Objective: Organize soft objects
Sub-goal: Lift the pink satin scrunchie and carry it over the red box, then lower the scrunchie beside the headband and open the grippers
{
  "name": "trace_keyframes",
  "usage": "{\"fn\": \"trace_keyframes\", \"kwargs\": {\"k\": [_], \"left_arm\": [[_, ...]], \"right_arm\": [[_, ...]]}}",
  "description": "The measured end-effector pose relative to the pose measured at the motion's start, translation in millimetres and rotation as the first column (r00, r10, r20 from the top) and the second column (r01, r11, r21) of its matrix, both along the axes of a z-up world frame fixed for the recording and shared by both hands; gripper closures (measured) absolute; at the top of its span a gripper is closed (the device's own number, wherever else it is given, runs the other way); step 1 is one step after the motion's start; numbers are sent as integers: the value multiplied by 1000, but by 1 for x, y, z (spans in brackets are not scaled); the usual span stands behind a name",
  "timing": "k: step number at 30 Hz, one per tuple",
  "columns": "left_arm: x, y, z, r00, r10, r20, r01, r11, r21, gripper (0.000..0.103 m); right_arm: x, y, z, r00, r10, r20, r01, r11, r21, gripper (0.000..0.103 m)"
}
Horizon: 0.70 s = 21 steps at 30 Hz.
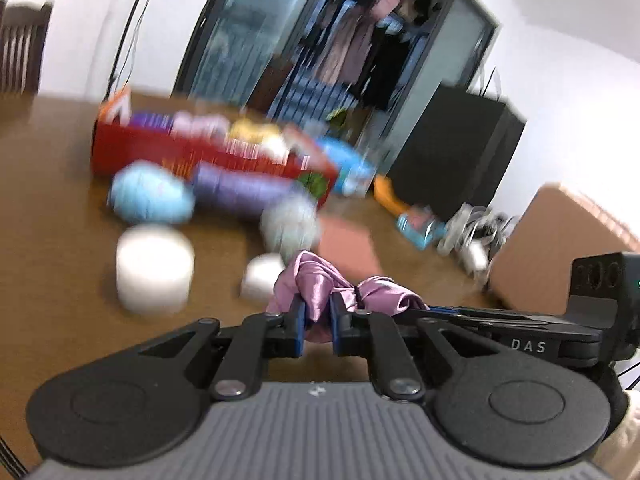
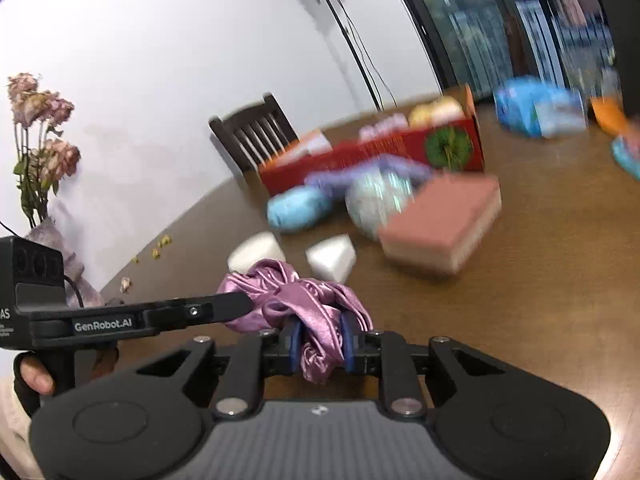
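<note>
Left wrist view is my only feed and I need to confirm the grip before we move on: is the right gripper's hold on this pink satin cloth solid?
Observer: Yes. In the right wrist view the right gripper is shut on the pink satin cloth, which bunches between its blue fingers.
Operator: Is the left gripper visible there?
Observer: Yes, the left gripper comes in from the side, its tip against the cloth's far end.
Operator: Anything beside the table I can't see?
Observer: A vase of dried flowers stands by the wall, with fallen petals on the table edge.
</note>
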<state>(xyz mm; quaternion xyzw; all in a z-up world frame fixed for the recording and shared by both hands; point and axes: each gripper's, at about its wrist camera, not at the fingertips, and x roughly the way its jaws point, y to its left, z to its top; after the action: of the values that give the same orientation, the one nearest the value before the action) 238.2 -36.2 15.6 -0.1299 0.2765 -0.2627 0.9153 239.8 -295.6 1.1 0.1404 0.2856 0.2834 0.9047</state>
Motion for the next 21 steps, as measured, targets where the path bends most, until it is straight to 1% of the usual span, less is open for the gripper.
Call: {"fn": "trace_keyframes", "kwargs": {"k": [2, 4, 5, 7, 9, 11, 12, 13, 15, 17, 19, 20, 21], "left_arm": [[21, 6, 20, 999, 0, 43, 0, 1000, -6, 91], [48, 13, 41, 996, 8, 91, -9, 1000, 2, 91], [64, 17, 51, 994, 23, 106, -23, 1000, 3, 91], [100, 27, 66, 993, 48, 110, -48, 999, -2, 91], [145, 38, 74, 989, 95, 111, -97, 995, 17, 91], [190, 46, 72, 988, 136, 76, -139, 990, 34, 91], [216, 50, 68, 985, 162, 51, -165, 985, 52, 91], [237, 54, 62, 983, 184, 28, -185, 980, 74, 91], [277, 60, 50, 972, 232, -29, -227, 967, 116, 91], [312, 63, 33, 962, 265, -73, -249, 952, 176, 91], [338, 64, 18, 951, 289, -107, -258, 937, 236, 91], [345, 63, 13, 949, 293, -115, -256, 931, 259, 90], [350, 61, 9, 949, 292, -116, -250, 924, 289, 90]], "right_arm": [[20, 4, 23, 999, 3, 43, -3, 1000, 3, 84], [42, 15, 47, 994, 12, 105, -7, 999, -46, 83], [57, 22, 59, 990, 26, 139, -16, 997, -74, 83], [93, 32, 77, 985, 51, 162, -37, 995, -89, 83], [147, 45, 90, 987, 101, 126, -90, 992, -93, 83], [197, 56, 95, 988, 124, 90, -117, 990, -74, 83], [230, 65, 93, 991, 124, 52, -120, 991, -67, 83], [253, 73, 90, 992, 123, 23, -121, 990, -68, 83], [305, 95, 76, 992, 114, -54, -118, 990, -80, 83], [347, 113, 58, 986, 100, -131, -113, 989, -95, 83], [377, 129, 40, 976, 98, -193, -120, 987, -109, 83], [390, 136, 33, 971, 89, -223, -119, 985, -124, 83], [395, 142, 25, 968, 89, -236, -126, 981, -148, 83]]}}
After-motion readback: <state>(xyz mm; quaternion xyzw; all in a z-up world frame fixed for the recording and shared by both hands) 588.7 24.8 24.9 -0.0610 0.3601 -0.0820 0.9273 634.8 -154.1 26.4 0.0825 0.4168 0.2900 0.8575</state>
